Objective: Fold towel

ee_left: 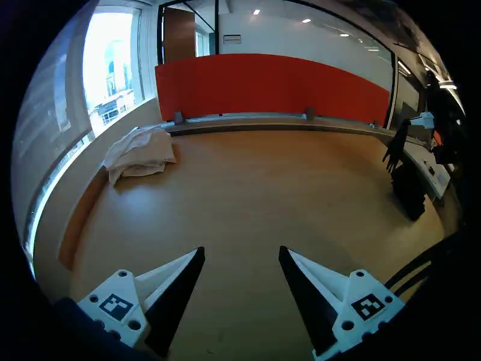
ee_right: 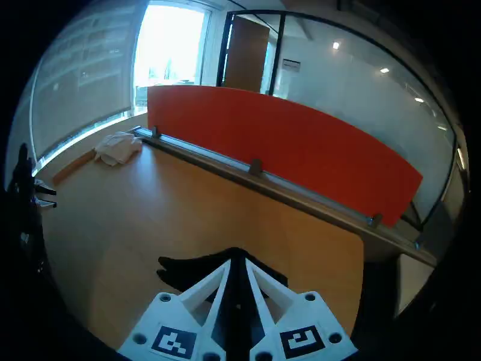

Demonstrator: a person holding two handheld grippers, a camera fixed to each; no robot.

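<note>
Left gripper view: wall sign (ee_left: 231, 39) too small to read; square black-and-white tags (ee_left: 116, 305) on the finger bases. Left gripper (ee_left: 240, 253) level over the desk's (ee_left: 252, 192) near edge, fingers well apart, nothing between them. Towel (ee_left: 139, 153) crumpled at the desk's far left corner, beside the red divider (ee_left: 270, 84). Right gripper view: right gripper (ee_right: 237, 253) fingers together, tips over a black shape (ee_right: 180, 271) at the near edge; can't tell if it's pinched.

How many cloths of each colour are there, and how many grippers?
White towel: 1
Black cloth: 1
Grippers, left gripper and right gripper: 2
Total: 4
</note>
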